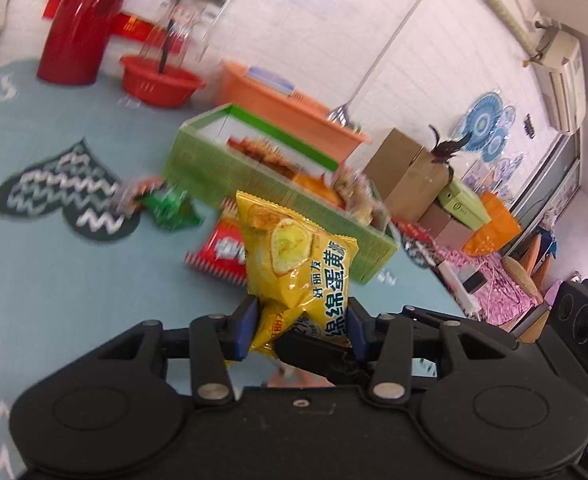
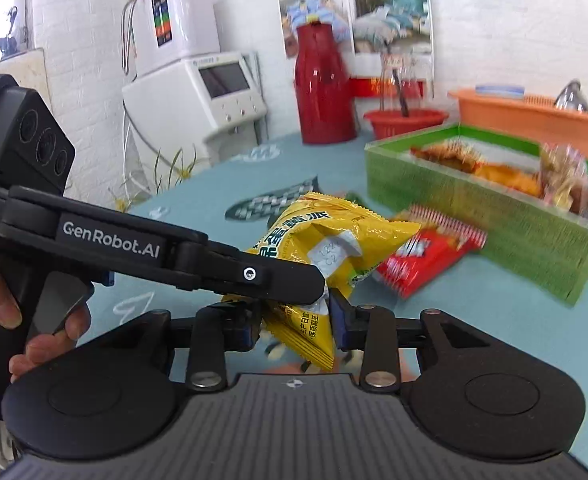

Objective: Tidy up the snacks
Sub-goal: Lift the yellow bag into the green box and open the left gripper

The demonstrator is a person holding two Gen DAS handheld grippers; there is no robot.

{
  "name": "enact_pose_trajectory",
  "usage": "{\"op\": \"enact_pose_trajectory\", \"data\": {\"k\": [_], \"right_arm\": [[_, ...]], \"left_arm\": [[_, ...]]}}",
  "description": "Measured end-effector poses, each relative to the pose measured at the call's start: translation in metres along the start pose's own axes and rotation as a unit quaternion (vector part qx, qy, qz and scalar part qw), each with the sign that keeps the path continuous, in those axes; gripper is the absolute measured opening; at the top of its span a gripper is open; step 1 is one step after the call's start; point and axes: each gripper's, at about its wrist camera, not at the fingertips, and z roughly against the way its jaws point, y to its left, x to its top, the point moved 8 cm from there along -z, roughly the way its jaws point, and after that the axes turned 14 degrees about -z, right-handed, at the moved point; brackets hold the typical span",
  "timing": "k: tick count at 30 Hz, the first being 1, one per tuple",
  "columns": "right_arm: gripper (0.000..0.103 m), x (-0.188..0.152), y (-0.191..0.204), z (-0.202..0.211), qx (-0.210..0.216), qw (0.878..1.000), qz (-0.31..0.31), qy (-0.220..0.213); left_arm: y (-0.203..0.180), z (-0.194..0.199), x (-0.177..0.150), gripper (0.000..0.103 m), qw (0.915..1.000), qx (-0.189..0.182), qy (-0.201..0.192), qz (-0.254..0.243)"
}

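A yellow snack bag (image 1: 294, 264) hangs above the blue tablecloth, held by both grippers. My left gripper (image 1: 300, 328) is shut on its lower end. My right gripper (image 2: 296, 320) is shut on the same yellow bag (image 2: 326, 244), and the left gripper's arm crosses in from the left in the right wrist view. A green box (image 1: 262, 184) with several snacks inside stands behind; it also shows in the right wrist view (image 2: 486, 216). A red snack bag (image 1: 224, 258) lies in front of the box, seen also in the right wrist view (image 2: 426, 260). A green snack bag (image 1: 170, 210) lies to its left.
A red thermos (image 1: 82, 24), a red basin (image 1: 160, 80) and an orange basket (image 1: 282, 112) stand at the table's back. Cardboard boxes (image 1: 406, 172) sit beyond the green box. A dark heart pattern (image 1: 66, 196) marks the cloth. A white machine (image 2: 198, 80) stands left of the table.
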Motion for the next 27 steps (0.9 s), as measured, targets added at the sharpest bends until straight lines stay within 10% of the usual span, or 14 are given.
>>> {"op": "enact_pose_trajectory", "data": {"k": [27], "right_arm": [[0.06,0.141,-0.095,-0.049,-0.021,0.991,-0.007,-0.133]], "left_arm": [[0.029,-0.115,0.136,0.055,0.9971,-0.005,-0.07,-0.029]]}}
